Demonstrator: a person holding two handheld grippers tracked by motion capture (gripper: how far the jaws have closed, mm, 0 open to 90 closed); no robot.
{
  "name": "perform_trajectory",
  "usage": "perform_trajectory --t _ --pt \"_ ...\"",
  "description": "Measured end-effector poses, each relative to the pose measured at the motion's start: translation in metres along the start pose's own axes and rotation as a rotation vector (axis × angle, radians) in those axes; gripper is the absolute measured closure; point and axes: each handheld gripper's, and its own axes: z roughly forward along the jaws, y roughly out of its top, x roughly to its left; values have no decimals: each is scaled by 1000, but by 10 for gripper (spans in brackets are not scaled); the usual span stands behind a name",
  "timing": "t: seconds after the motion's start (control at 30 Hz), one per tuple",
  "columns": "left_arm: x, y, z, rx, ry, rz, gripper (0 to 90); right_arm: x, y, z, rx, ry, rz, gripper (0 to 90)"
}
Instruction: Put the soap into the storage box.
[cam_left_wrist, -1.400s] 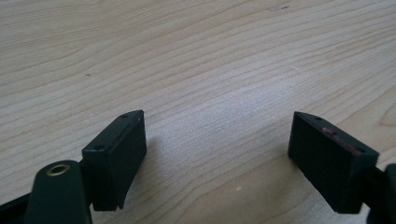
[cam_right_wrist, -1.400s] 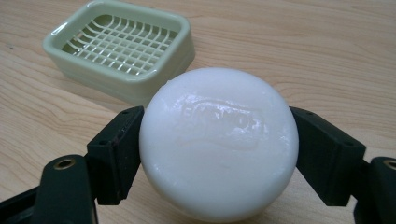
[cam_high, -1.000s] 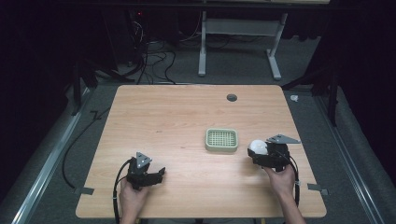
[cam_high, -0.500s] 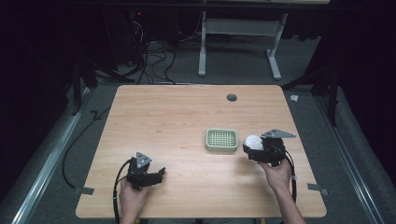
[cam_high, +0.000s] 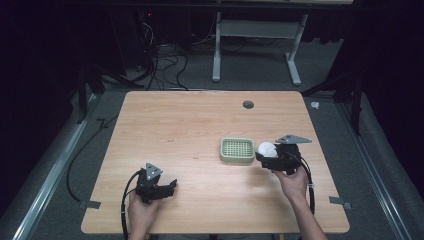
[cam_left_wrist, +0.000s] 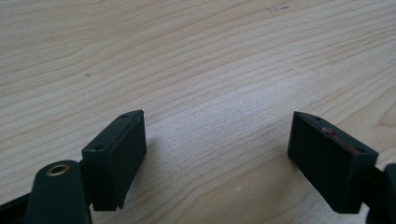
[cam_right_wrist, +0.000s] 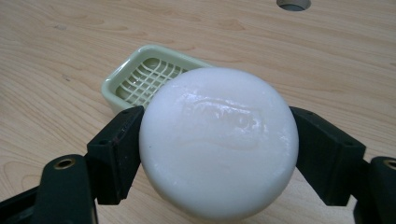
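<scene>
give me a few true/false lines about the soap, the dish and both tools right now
1. The right tool is shut on the white soap bar. True.
2. The soap bar already lies in the green soap dish. False: it is held clear of the dish, at the dish's right side in the high view.
3. The left tool holds a second soap bar. False: its jaws stand apart over bare wood with nothing between them.
4. The soap dish has a grid-like insert. True.
5. The dish sits on the floor. False: it rests on the wooden table.
</scene>
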Motion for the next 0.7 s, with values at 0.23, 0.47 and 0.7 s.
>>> perform_trajectory --t 0.23,0.47,0.7 --pt "0 0 0 0 0 0 198 2 3 5 4 14 -3 236" --pt "0 0 0 0 0 0 199 3 10 9 6 28 -1 237" --pt "0 0 0 0 0 0 199 4 16 15 12 45 7 237"
